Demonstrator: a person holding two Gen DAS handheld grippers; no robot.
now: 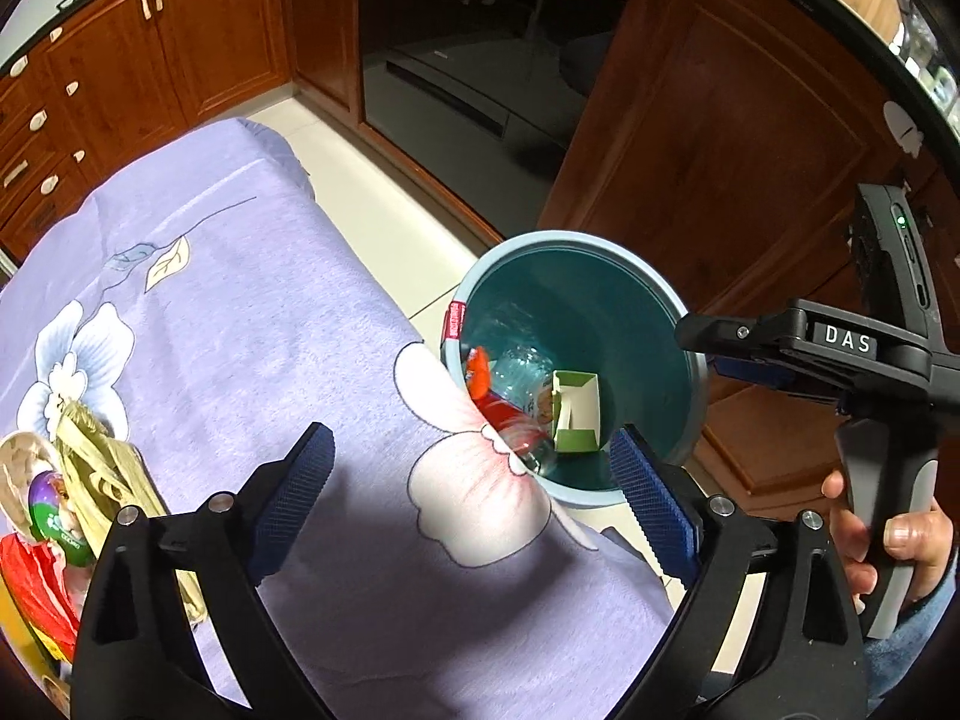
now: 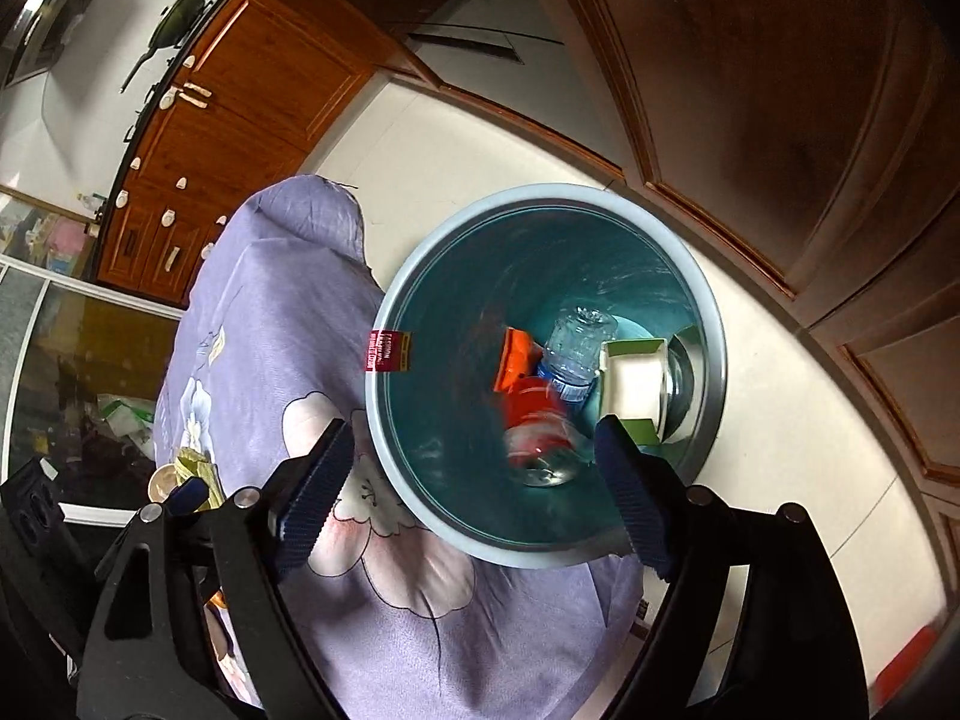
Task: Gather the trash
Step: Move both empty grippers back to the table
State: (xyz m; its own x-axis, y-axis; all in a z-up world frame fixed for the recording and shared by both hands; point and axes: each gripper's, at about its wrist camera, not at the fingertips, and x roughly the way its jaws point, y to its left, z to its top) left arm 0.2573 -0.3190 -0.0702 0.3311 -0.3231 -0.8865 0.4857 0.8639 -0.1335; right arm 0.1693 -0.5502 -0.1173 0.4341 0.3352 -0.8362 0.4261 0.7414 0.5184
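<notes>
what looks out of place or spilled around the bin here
Nothing is spilled: the bottles and the green and white box lie inside the bin. Only a pile of wrappers is left at the table's edge.

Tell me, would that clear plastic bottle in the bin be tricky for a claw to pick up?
Probably a little. The bottle looks empty and thin-walled, so it is likely light and may crumple when squeezed. Its round, smooth body could slip or roll. It also lies deep in the bin, wedged beside a green and white box, so reaching it looks awkward.
</notes>
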